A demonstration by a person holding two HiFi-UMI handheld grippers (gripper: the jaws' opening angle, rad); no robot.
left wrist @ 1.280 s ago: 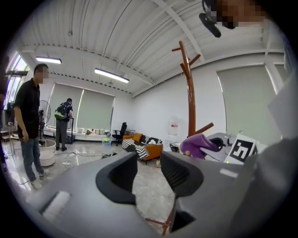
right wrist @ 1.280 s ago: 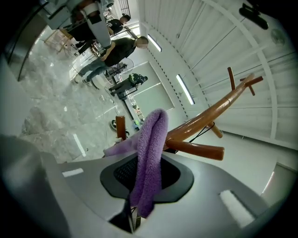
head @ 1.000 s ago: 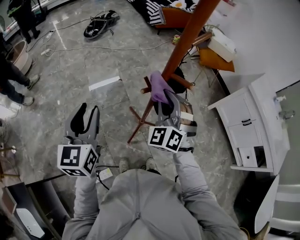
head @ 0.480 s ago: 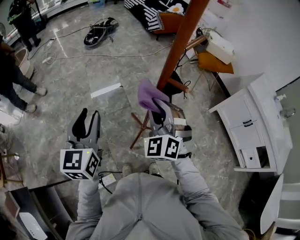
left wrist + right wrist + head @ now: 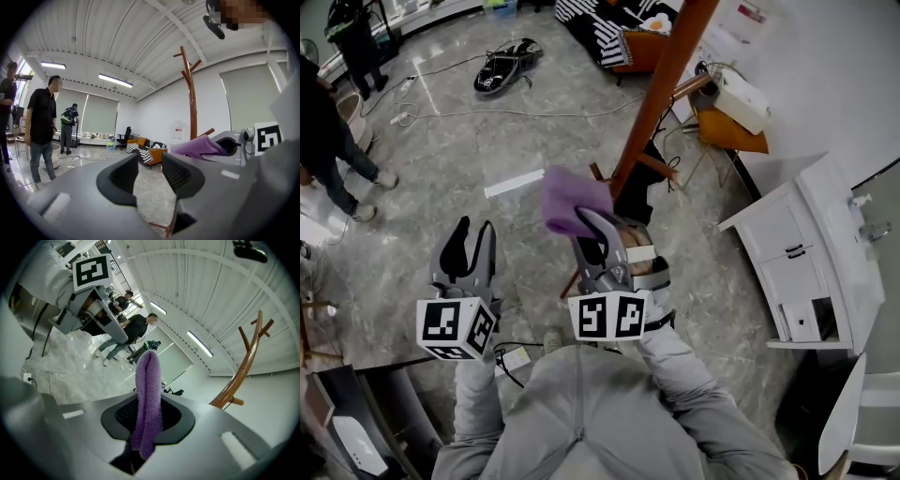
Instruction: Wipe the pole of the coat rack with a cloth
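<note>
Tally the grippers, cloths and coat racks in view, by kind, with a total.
grippers: 2 (left gripper, right gripper)
purple cloth: 1
wooden coat rack: 1
total: 4

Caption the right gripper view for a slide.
Right gripper shut on a folded purple cloth, held clear of the wooden coat rack pole.

So the floor point(image 5: 441, 141) is shiny grey marble-looking tile. The coat rack point(image 5: 661, 84) stands on it mid-room. Near the top there's a black tangled bundle point(image 5: 508, 66) with a white cable point(image 5: 516, 112) snaking past, and a flat white strip point(image 5: 514, 182) lies closer in. A white cabinet point(image 5: 797, 272) sits on the right and an orange sofa point(image 5: 642, 42) at the back.
</note>
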